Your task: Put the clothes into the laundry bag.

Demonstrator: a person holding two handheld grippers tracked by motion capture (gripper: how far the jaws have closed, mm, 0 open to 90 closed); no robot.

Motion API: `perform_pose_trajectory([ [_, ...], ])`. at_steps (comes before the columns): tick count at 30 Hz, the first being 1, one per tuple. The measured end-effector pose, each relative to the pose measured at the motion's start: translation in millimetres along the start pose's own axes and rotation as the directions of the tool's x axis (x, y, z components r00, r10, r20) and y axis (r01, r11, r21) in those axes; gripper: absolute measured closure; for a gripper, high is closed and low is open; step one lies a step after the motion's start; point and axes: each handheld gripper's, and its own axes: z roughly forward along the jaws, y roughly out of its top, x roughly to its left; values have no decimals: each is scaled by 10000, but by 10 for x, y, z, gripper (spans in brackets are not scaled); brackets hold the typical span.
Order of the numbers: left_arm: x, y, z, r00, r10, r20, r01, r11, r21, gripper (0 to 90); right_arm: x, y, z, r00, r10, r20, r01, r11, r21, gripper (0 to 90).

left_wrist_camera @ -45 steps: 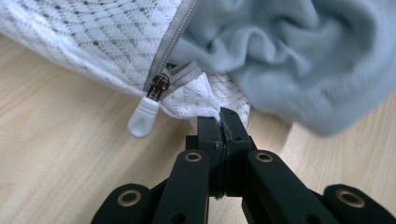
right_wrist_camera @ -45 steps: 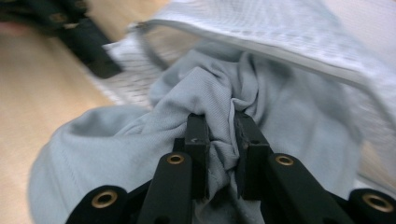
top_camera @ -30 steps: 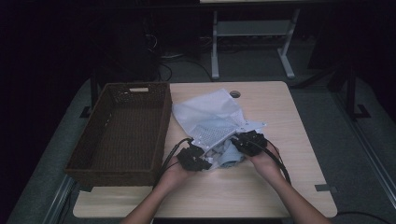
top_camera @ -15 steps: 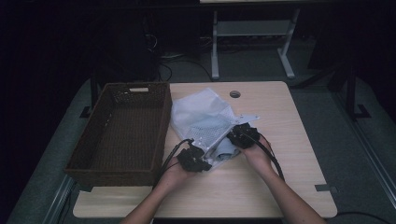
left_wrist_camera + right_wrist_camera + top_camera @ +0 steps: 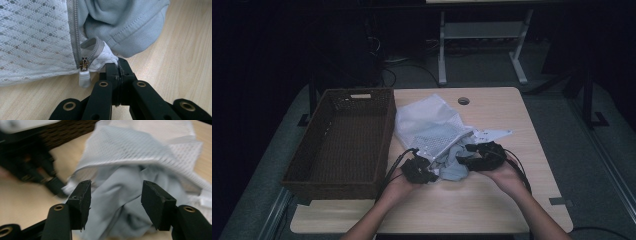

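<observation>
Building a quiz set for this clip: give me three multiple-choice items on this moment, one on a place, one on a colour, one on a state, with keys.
1. Where does the wicker basket stand on the table?
A. at its left
B. at its right
C. in the middle

2. What colour is the garment sticking out of the mesh bag?
A. red
B. light blue
C. black

3. How is the left gripper?
A. wide open
B. shut on the mesh bag's edge
C. shut on the basket

Key: 1 A, it sits left of the bag in the high view. 2 B, pale blue folds show in both gripper views. 3 B, its fingers pinch white fabric beside the zipper pull.
</observation>
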Motion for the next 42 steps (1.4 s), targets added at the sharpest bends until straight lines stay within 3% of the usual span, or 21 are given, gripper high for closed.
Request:
perform_pose_trajectory([
  [4,0,1,0,10000,29,-22,-29,10000,15,888,117,-126,-8,9992,-193,-364,210,9987,467,401],
  [6,-5,1,-2,10000,3,-47,-3,10000,-8,889,159,-190,54,9988,-371,-329,400,9949,927,401],
  [9,-9,-1,-7,10000,-15,-53,15,10000,-50,889,180,-259,201,9986,-251,-456,323,9860,1635,428],
  [12,-4,-4,-12,10000,15,-42,-15,10000,-43,889,199,-298,327,9980,-562,-280,611,9714,2293,618],
  [15,-6,-4,-9,10000,3,-31,-3,10000,-55,889,176,-284,333,9984,-387,-424,466,9779,2038,760],
  [18,-9,0,-2,10000,15,-40,-15,10000,-25,889,175,-250,329,9986,-267,-466,344,9842,1736,803],
  [28,-15,0,4,10000,60,-47,-60,10000,25,889,141,-19,553,9998,-168,-124,179,9951,970,819],
  [42,-20,0,10,9999,103,-102,-101,9999,112,889,-23,144,859,9987,209,456,-243,9967,768,822],
])
